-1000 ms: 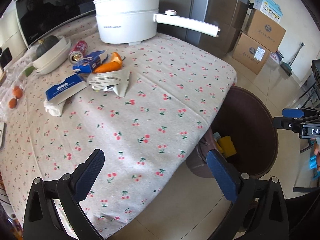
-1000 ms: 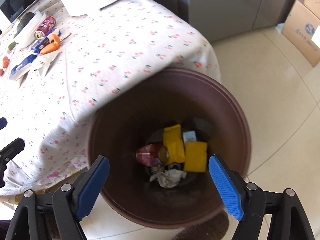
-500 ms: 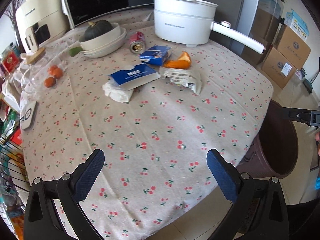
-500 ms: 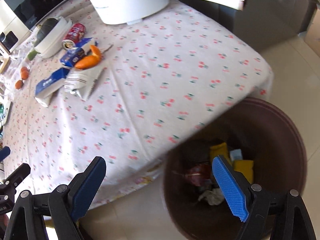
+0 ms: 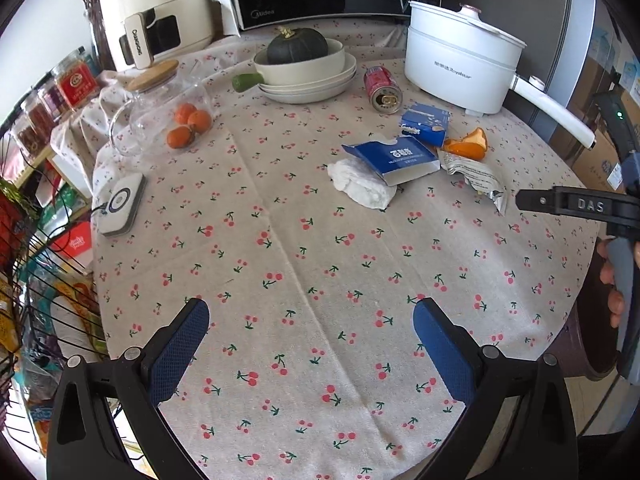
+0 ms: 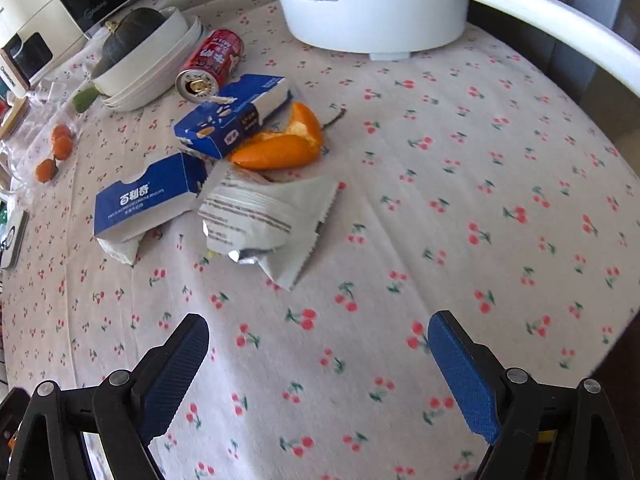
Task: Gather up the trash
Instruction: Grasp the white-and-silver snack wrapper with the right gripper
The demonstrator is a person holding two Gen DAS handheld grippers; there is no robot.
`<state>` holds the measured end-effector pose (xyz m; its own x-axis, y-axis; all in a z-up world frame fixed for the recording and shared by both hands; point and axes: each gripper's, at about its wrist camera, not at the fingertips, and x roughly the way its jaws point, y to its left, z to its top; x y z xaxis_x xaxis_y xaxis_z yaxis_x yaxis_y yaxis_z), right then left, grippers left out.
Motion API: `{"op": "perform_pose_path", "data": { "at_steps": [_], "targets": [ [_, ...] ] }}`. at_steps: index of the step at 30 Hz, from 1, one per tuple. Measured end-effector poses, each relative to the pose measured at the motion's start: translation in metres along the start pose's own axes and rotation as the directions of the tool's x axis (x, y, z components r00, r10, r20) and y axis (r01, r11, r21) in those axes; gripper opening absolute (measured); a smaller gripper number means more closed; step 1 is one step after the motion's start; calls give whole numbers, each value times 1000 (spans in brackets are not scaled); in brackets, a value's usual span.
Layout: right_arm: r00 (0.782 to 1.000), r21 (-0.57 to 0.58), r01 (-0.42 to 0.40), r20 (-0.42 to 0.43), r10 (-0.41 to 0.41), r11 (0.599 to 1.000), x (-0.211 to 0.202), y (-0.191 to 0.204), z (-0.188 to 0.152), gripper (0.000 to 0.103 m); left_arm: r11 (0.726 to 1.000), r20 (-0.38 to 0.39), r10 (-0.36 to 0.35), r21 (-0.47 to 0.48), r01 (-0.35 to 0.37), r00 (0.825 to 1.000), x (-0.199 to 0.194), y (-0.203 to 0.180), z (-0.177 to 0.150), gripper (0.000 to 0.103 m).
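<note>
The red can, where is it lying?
The red can lies on its side between the stacked plates and the white pot, behind the blue box.

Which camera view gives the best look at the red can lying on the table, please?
The right wrist view: the red can lies near and large, with its label and opened top plain, beside the stacked bowls. The left wrist view shows the can smaller and farther off, mostly its top end.
</note>
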<state>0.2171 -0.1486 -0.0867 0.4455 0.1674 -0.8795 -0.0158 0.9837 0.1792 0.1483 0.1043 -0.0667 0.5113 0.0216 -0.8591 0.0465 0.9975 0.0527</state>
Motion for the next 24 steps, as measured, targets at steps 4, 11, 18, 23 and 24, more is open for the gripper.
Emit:
{"op": "perform_pose_path", "data": {
  "at_steps": [4,11,18,23,24],
  "targets": [
    [1000,-27,12,-4,-12,1000,27,21,21,92,1000,-12,-7,-30,7,1000,4,12,1,103],
    [996,-112,85,-21,-88,990,66,40,48,92,993,-17,-44,-110,41,999,10,27,6,103],
    [995,-147,91,-30,-96,985,79,33,49,84,992,-31,-50,-117,46,998,18,21,8,103],
    [997,-164,50,-45,-58,985,66,20,43,57,993,-10,-40,-108,39,999,17,14,12,103],
    [998,-155,33,-55,-42,987,63,15,42,51,993,-3,-44,-109,43,999,16,13,13,103]
  ]
}}
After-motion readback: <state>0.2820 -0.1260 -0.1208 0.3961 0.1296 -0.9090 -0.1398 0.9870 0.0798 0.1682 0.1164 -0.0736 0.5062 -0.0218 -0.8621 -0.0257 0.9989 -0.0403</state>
